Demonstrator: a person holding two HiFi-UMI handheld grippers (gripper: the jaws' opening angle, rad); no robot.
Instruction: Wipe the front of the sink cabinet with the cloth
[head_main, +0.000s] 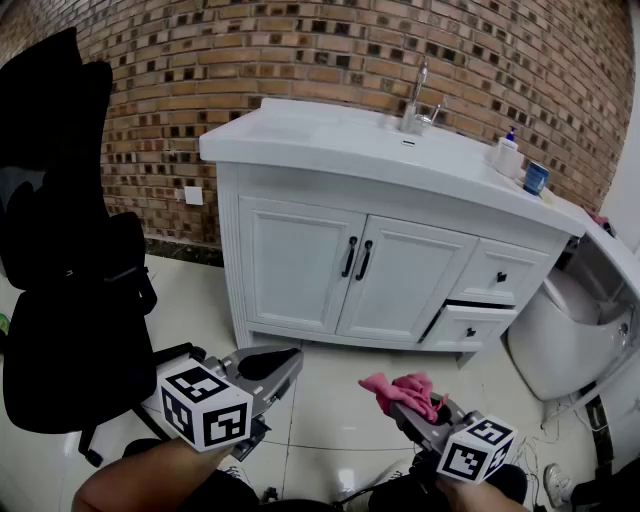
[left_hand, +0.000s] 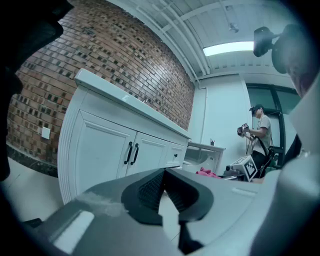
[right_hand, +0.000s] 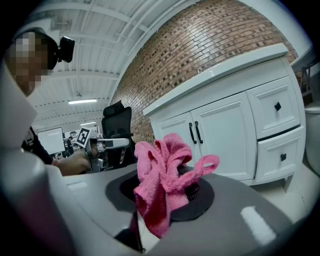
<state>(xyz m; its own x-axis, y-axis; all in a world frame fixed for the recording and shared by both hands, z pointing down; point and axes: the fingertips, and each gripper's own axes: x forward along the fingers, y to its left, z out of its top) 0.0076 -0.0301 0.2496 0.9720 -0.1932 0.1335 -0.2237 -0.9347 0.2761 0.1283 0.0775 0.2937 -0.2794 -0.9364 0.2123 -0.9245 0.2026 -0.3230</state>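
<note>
The right claw (head_main: 408, 408) pinches the pink cloth (head_main: 398, 386). The left claw (head_main: 280, 362) is pressed together, holding nothing. The sink cabinet (head_main: 300, 262) stands well apart, not wiped yet. Next, I think the cloth must reach its front and press flat.

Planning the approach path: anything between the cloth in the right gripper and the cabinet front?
Nothing visible. The right gripper holds the pink cloth, and only floor tiles lie between it and the cabinet doors. The black chair stands off to the left.
</note>
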